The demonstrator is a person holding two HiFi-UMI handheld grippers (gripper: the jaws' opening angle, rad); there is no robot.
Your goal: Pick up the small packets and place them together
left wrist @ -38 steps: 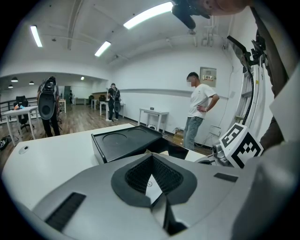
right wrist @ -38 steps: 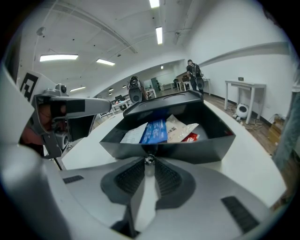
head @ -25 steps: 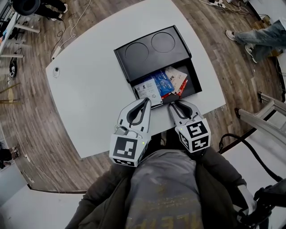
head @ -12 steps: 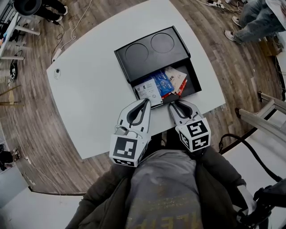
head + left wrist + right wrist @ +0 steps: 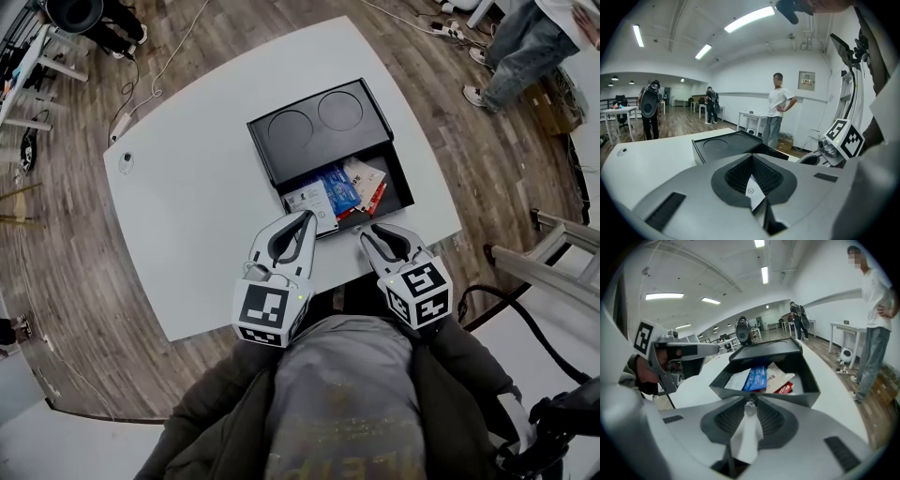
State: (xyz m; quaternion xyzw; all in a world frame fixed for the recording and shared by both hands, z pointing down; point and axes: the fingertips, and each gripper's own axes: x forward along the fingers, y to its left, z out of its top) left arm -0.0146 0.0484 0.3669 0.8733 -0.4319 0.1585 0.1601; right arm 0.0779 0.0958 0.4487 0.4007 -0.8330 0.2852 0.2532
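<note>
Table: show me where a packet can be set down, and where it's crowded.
Widest bare patch: table left of the black box, out to the small round fitting. Narrow strips beyond the box and right of it. Crowded: the box's open compartment, full of packets, and the near edge by the left gripper and right gripper.
</note>
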